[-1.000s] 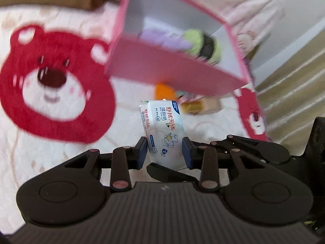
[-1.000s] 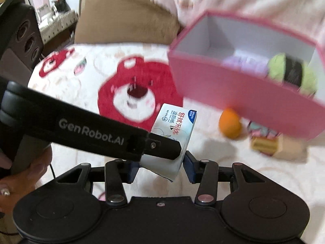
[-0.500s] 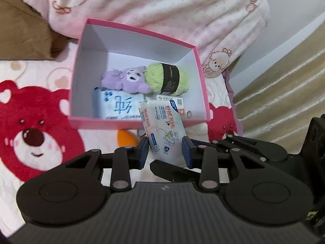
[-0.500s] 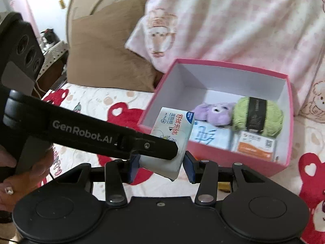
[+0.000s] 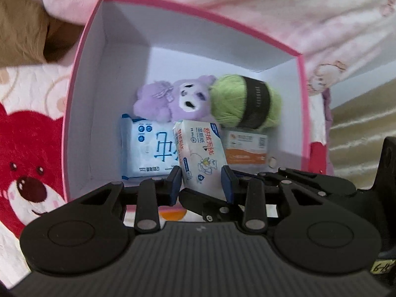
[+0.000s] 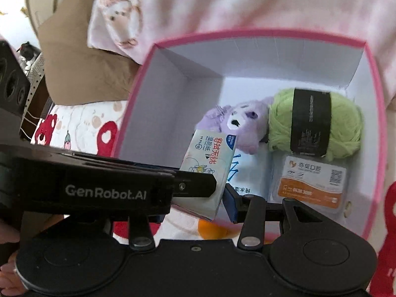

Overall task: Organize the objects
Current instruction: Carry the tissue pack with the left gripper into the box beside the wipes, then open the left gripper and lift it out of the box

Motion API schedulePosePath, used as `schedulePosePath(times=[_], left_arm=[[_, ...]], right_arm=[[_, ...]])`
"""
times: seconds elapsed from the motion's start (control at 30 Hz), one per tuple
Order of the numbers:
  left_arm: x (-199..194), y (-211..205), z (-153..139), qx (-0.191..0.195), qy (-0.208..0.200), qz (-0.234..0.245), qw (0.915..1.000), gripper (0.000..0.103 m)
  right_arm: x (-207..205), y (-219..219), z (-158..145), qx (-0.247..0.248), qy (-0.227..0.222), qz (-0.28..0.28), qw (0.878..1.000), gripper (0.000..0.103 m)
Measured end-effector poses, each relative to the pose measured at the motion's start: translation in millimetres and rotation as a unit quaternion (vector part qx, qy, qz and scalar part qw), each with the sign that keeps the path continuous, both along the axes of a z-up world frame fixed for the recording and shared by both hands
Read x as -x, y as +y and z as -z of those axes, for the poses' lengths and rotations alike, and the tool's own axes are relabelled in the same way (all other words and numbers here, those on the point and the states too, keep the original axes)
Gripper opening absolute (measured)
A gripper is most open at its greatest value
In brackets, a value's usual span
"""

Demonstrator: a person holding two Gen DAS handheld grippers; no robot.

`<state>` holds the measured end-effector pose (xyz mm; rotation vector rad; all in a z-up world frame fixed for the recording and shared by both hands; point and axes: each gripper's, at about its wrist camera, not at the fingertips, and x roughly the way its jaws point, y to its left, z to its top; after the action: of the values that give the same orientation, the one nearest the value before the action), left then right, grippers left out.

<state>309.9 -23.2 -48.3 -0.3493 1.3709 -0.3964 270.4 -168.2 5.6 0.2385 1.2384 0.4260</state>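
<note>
The left gripper point(image 5: 200, 182) pinches a small white pack of wet wipes point(image 5: 200, 153) between its blue pads, one pad pressed on each side of the pack's near end. The right gripper point(image 6: 198, 206) also has this pack point(image 6: 210, 168) between its fingers: its right pad sits just beside the pack's edge, while its left finger is hidden behind the black body of the left gripper, which crosses in front in the right wrist view, so whether the right pads truly squeeze the pack cannot be told.

The pack is held tilted over the near part of an open pink box point(image 5: 81, 57) with white inner walls. Its far end hangs above what already lies in the box. On the box floor, a larger blue-and-white wipes packet point(image 5: 146, 153) lies flat on the near left, partly covered by the held pack. To its right lies a flat card-like packet with an orange band point(image 5: 247, 149). Behind these, a purple plush toy point(image 5: 178, 99) rests against a ball of green yarn point(image 5: 245, 101) with a black paper band around it; the two touch.

The box stands on a white bedspread with red bear prints point(image 5: 27, 163). A pink checked quilt point(image 5: 272, 10) is bunched up behind the box, and a brown pillow point(image 5: 19, 37) lies at the far left. An orange object point(image 6: 210, 230) shows just outside the near wall of the box, below the grippers. A person's fingers point(image 6: 10, 272) show at the lower left edge of the right wrist view.
</note>
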Motion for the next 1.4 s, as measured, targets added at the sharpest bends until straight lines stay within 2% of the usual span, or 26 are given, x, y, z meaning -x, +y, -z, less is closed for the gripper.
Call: schedulePosePath(times=[0.13,0.43,0.6,0.73,0.8,0.83,1.0,1.2,1.4], left_arm=[[-10.2,0.8,20.6,0.001,0.022,-0.015,0.9996,0.033],[-26.8,-1.9,40.7,0.015,0.006,-0.047,0.9988,0.033],[-19.3,-3.5,49.4,0.039,0.001,-0.042,0.9983,0.033],[-13.5,-4.8,51.0,0.03,-0.014,-0.045,0.9984,0.033],[-8.1,-5.2,44.0,0.015,-0.039,-0.042,0.9983,0.043],[-4.9,-5.4,39.2,0.009,-0.049,-0.037,0.9981,0.045],[13.4,-3.1,11.2,0.008,-0.084,-0.011,0.9964,0.052],[40.8,3.5,-30.7,-0.017,-0.12,0.028,0.9923,0.054],[78.6,4.7,-69.1,-0.032,-0.156,0.06,0.9854,0.055]], right_arm=[[-11.1,0.4,18.7,-0.003,0.02,-0.001,1.0,0.05],[-32.2,1.0,34.2,0.02,-0.002,0.01,1.0,0.049],[-22.7,10.0,35.0,0.073,-0.023,-0.003,0.997,0.048],[-14.4,15.4,34.6,0.112,-0.052,-0.014,0.992,0.049],[-8.5,16.3,29.3,0.136,-0.077,-0.023,0.987,0.055],[-3.7,13.6,24.7,0.135,-0.09,-0.028,0.986,0.056],[23.5,-8.6,-3.0,0.1,-0.136,-0.036,0.985,0.056],[67.8,-39.2,-39.3,0.066,-0.181,-0.035,0.981,0.057],[102.5,-64.4,-71.9,0.058,-0.219,-0.044,0.973,0.057]])
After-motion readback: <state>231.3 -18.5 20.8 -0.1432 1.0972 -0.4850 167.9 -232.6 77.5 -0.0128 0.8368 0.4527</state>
